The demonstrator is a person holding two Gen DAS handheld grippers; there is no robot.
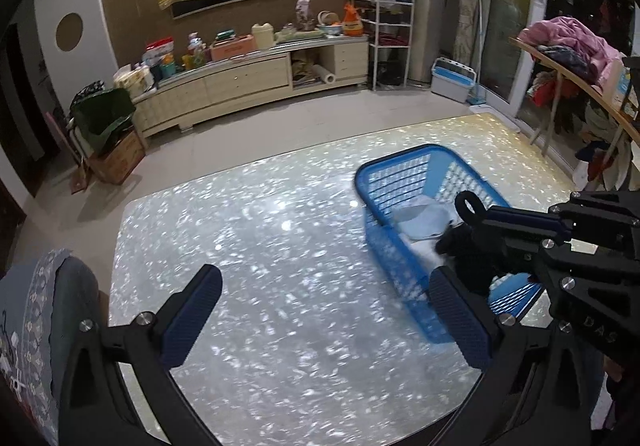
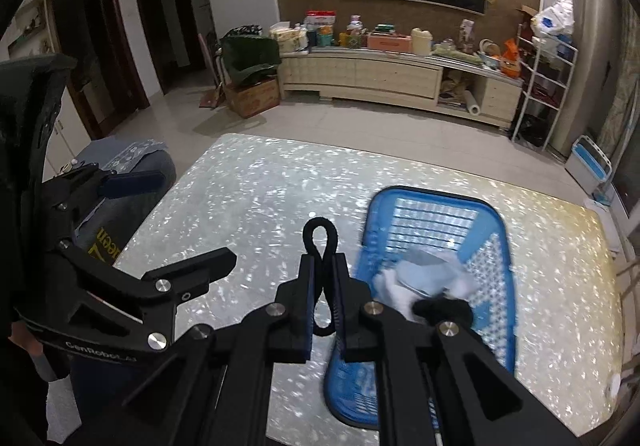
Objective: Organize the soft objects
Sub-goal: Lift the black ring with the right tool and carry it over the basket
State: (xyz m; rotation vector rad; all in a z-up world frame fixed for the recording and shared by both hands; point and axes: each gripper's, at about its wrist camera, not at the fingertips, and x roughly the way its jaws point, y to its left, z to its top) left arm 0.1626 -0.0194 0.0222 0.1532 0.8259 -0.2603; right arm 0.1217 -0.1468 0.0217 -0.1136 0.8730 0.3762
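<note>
Above a glittering bench (image 2: 280,205), the right gripper (image 2: 323,266) clamps a black fabric loop (image 2: 320,234) between closed jaws; the left gripper (image 1: 326,310) stands wide open, empty. Pale cloths (image 2: 424,278) lie in the blue basket (image 2: 496,230) just beside.

My right gripper (image 2: 322,288) has its jaws clamped on a black looped cord (image 2: 320,242), the loop poking out toward twelve o'clock above the speckled bench (image 2: 248,205). At about three o'clock sits a blue slatted basket (image 2: 490,221) with pale cloths (image 2: 424,278) and a dark bundle (image 2: 442,310) inside. My left gripper (image 2: 176,226) stands spread at nine o'clock, just beside a grey patterned cushion (image 2: 132,159).
</note>
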